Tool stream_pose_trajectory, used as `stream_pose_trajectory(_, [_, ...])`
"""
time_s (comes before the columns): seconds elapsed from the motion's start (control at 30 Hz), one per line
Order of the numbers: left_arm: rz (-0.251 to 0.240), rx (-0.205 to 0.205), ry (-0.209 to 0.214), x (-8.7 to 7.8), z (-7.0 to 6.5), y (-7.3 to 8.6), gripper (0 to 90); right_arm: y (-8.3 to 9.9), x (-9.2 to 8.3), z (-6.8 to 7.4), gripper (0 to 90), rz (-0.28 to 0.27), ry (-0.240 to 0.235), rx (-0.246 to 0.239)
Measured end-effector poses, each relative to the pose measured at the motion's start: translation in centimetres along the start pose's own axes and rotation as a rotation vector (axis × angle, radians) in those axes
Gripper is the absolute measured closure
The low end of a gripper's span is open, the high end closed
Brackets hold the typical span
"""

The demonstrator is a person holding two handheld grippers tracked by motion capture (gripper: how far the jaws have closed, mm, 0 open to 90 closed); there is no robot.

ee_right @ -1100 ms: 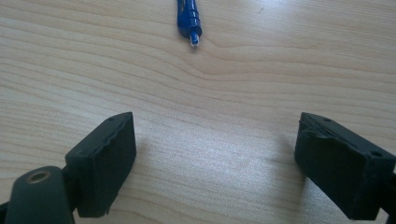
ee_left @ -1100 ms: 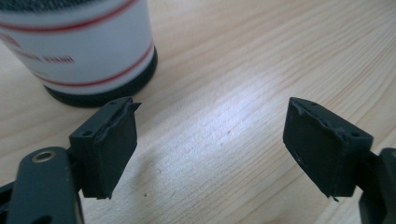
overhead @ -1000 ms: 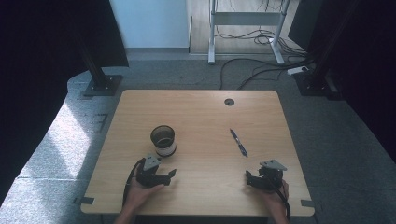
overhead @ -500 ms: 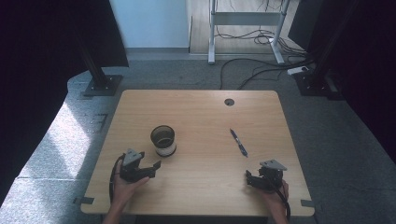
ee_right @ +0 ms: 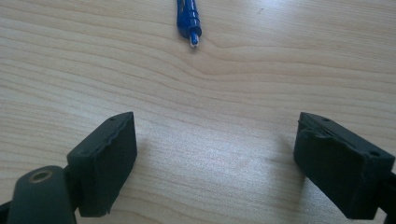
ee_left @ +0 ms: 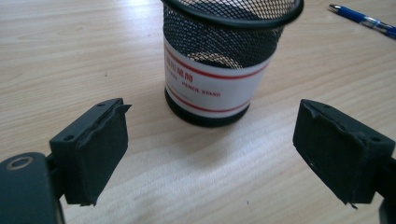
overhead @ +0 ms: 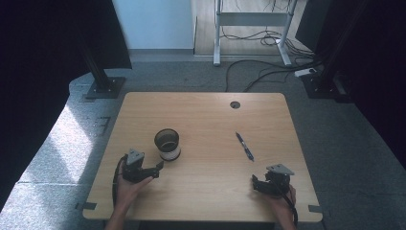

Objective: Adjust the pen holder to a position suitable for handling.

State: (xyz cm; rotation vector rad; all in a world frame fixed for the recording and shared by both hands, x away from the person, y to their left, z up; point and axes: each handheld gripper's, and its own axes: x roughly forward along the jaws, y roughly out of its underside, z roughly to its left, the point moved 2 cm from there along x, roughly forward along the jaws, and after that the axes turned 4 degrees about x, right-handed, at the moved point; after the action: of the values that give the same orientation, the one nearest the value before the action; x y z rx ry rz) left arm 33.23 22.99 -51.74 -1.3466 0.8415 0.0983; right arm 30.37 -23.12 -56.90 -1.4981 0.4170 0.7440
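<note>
Facing the mesh pen cup (ee_left: 231, 60) dead ahead, left gripper (overhead: 154, 168) has just been opening, jaws apart, nothing between. Right gripper (overhead: 258, 184) gapes empty; pen (overhead: 244, 146) lies beyond it, tip toward it.

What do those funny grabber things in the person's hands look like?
Both are black. The left gripper and right gripper each carry a grey three-cornered plate on top and trail a black cable back along the forearm. Each has two chunky, squarish black jaws with flat, slightly ragged pads. No sleeves reach the wrists.
</note>
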Motion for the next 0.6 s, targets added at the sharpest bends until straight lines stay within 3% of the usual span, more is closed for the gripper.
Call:
stream_pose_trajectory(0.33, [0.023,0.018,0.002,2.6,-0.3,-1.5,8.7,0.0,0.0,0.0,12.6,0.001,0.0,0.001])
stream_pose_trajectory(0.6, [0.013,0.015,0.008,3.5,0.0,-2.0,9.4,0.0,0.0,0.0,12.5,0.0,0.0,0.0])
